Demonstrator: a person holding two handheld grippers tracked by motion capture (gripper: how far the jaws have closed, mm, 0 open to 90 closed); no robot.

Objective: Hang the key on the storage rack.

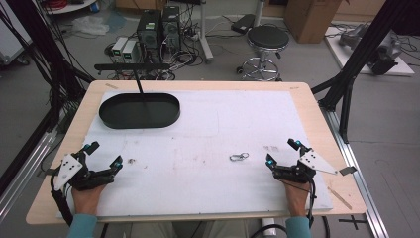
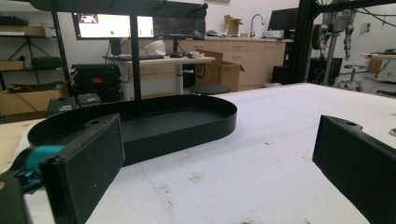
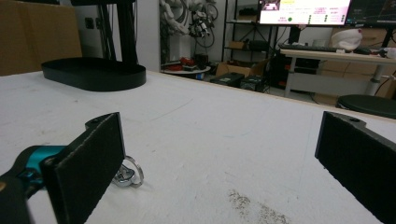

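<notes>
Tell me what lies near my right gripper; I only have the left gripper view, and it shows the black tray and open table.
Observer: A small metal clip lies on the white mat, just to the left of the right gripper in the high view.
Operator: Is the right gripper open enough to take it?
Observer: Yes, its jaws stand wide apart with nothing between them; in the right gripper view the clip peeks out from behind one jaw.
Operator: And the tray, is anything in it?
Observer: From above, the black oval tray looks empty apart from a thin post that rises from it to a crossbar.
</notes>
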